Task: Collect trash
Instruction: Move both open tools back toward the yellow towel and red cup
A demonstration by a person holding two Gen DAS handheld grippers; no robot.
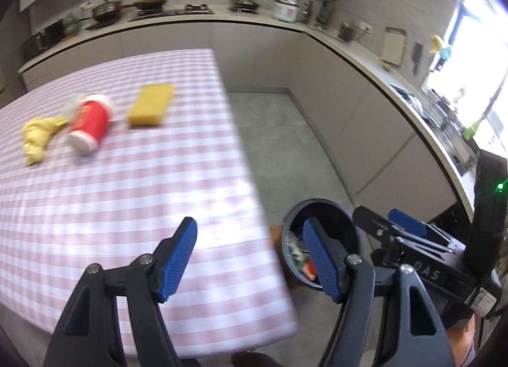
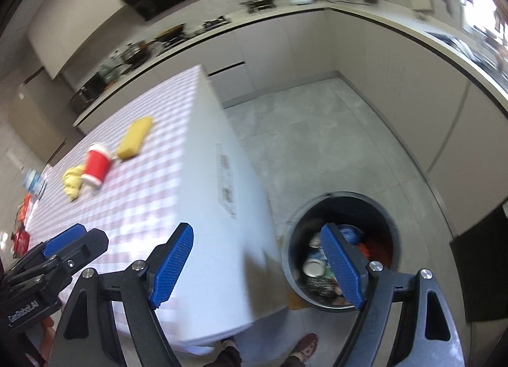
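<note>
Both tongs stand wide with nothing between the pads: the left tongs (image 1: 250, 259) hang over the near edge of the checked worktop (image 1: 95, 208), the right tongs (image 2: 258, 267) straddle the gap between its corner and the bin (image 2: 341, 208) on the floor. The bin already holds cans and wrappers. The trash not yet collected lies well apart from both tongs, at the far side of the worktop — a red cup (image 1: 89, 124) on its side, a crumpled yellow wrapper (image 1: 39, 135) touching it, and a yellow sponge (image 1: 151, 104) just beside.

Risks, as I judge them: the cup is round and lying down, so a pinch across its body could send it rolling toward the edge. The wrapper touches the cup — grabbing one may drag the other. The views are blurred, so aim may be off
</note>
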